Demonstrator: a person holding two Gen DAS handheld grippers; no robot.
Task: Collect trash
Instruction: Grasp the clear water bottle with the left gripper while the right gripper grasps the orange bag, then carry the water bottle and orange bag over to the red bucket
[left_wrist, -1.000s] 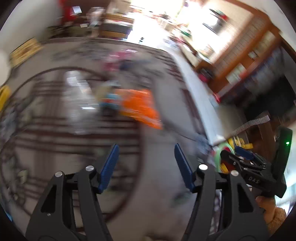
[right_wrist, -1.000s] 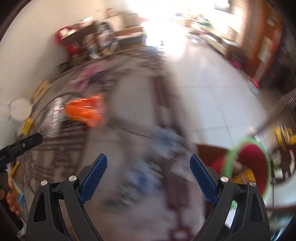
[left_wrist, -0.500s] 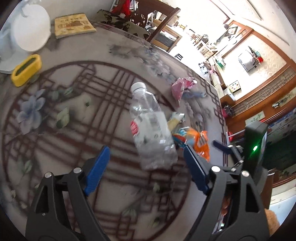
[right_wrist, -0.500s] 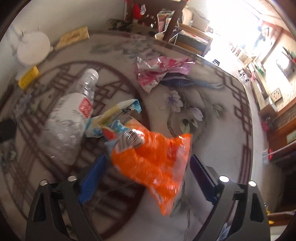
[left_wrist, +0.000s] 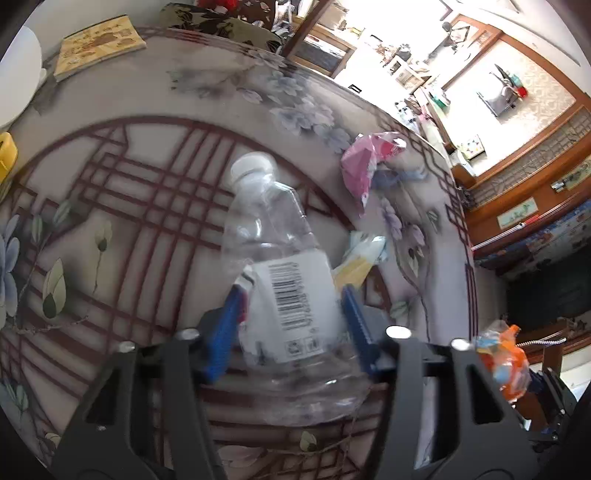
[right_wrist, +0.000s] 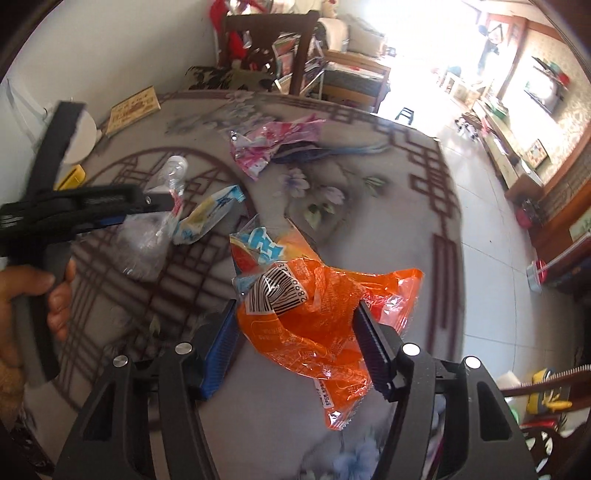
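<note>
Closing in, your left hand-held gripper (left_wrist: 290, 323) has the bottle (left_wrist: 282, 295) between its blue pads, which press the label on both sides. It lies on the counter (left_wrist: 147, 221), its white cap pointing away from you. Your right hand-held gripper (right_wrist: 295, 339) is closing too, jaws pinching the crumpled orange wrapper (right_wrist: 317, 317), which bulges up between them and hangs out over the right pad. On the patterned cloth, a yellow-and-blue wrapper (right_wrist: 207, 216) sits just beside the bottle, and a pink wrapper (right_wrist: 273, 142) lies farther back. In the right view, your left hand (right_wrist: 26, 302) grips the other tool's handle.
</note>
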